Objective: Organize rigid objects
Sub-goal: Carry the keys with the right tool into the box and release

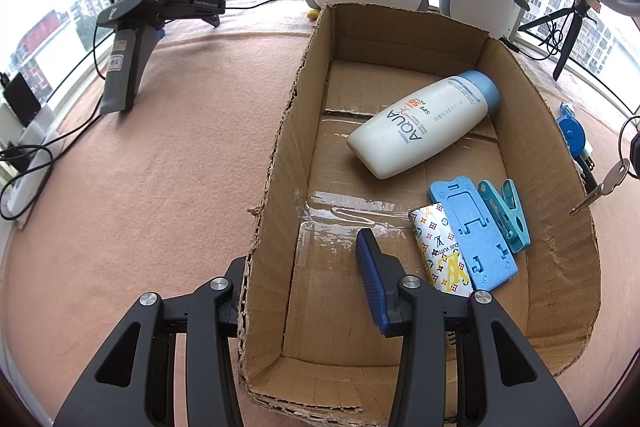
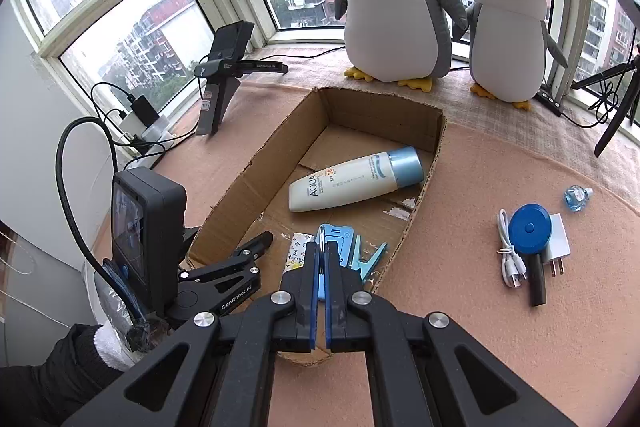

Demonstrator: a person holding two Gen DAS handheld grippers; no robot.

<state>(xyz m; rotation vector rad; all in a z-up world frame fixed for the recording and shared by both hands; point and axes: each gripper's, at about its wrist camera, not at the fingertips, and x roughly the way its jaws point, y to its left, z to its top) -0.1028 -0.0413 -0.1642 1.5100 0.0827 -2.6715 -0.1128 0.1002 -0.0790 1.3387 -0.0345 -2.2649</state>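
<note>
- The open brown cardboard box point(image 2: 434, 163) lies mid-counter point(image 2: 480, 307), before two plush penguins point(image 2: 396, 7) at the back edge.
- In it, the white lotion bottle point(image 2: 344, 185) lies toward the back; the blue plastic stand point(image 1: 472, 231), patterned card box point(image 1: 438, 251) and teal clothes peg point(image 1: 506, 215) lie side by side near the front.
- Right of the box lie a white cable point(image 2: 508, 255), round blue device point(image 2: 529, 231), white plug point(image 2: 558, 243) and small glass bottle point(image 2: 576, 197).

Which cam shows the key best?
Left wrist: the key shows in full at the right edge, hanging over the box wall. Right wrist sees only a thin metal sliver between the shut right gripper's pads.
</note>
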